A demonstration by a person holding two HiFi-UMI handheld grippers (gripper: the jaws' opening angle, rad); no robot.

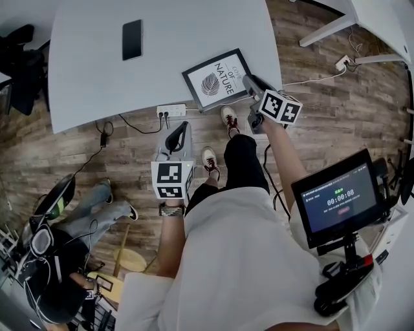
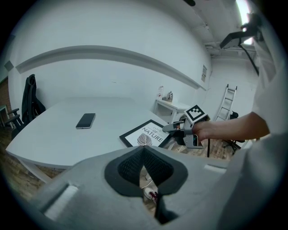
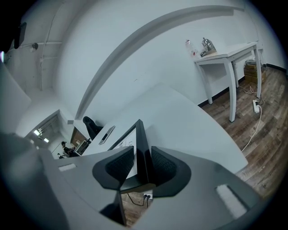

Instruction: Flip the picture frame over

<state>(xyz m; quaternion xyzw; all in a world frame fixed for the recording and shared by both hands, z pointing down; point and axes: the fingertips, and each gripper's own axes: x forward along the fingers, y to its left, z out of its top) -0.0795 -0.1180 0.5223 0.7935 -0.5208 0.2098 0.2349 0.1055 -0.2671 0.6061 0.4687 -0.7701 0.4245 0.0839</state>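
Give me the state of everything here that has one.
picture frame: face up, flat on the table, not yet flipped.
right tool: open, jaws astride the picture frame's edge.
left tool: shut, empty.
phone: lying flat, dark.
power strip: plugs in it.
screen: lit, counter showing.

Soft, even indoor light fills all three views, and the pale table [image 1: 84,77] carries only faint shadows and no glare. In the left gripper view a strip light [image 2: 244,10] burns white high above the table. Both gripper views bulge, darken to black round the table, and blur close up.
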